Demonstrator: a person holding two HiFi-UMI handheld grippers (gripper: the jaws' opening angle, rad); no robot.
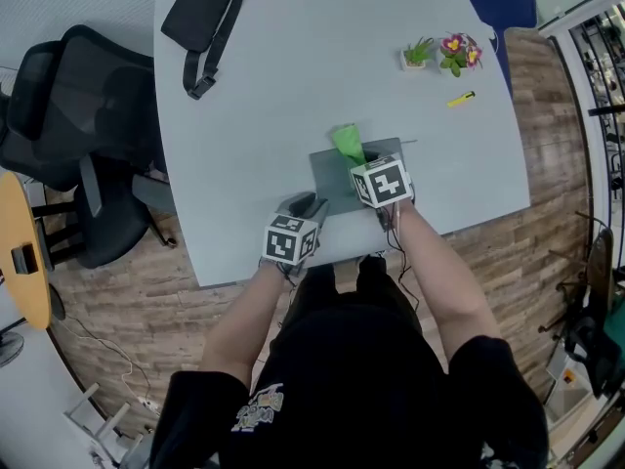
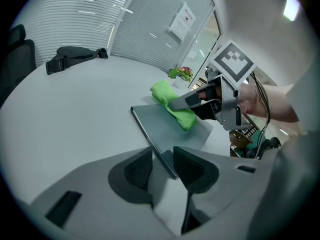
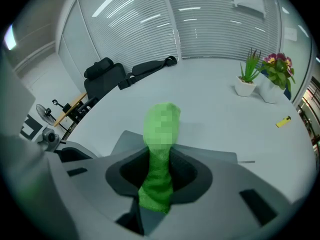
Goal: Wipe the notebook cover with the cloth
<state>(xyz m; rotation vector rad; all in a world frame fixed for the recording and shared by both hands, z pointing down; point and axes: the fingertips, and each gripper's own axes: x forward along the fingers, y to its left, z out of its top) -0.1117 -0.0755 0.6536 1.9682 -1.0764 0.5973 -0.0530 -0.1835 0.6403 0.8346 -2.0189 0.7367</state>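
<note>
At the worktop's (image 1: 293, 86) 6 o'clock edge lies the grey notebook (image 1: 330, 179), its 7 o'clock corner nipped in the down-tilted left gripper's (image 2: 162, 166) half-closed fingers, seen only in that gripper's view, while the steeper right gripper's (image 3: 159, 170) fingers clamp the green cloth (image 2: 162, 93) on its cover.

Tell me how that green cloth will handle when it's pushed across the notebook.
Probably floppy: the green cloth sits bunched and crumpled where it leaves the right gripper, which is clamped on it. It looks light for its bulk. Pushed over the notebook, it would likely fold or drag rather than slide flat.
</note>
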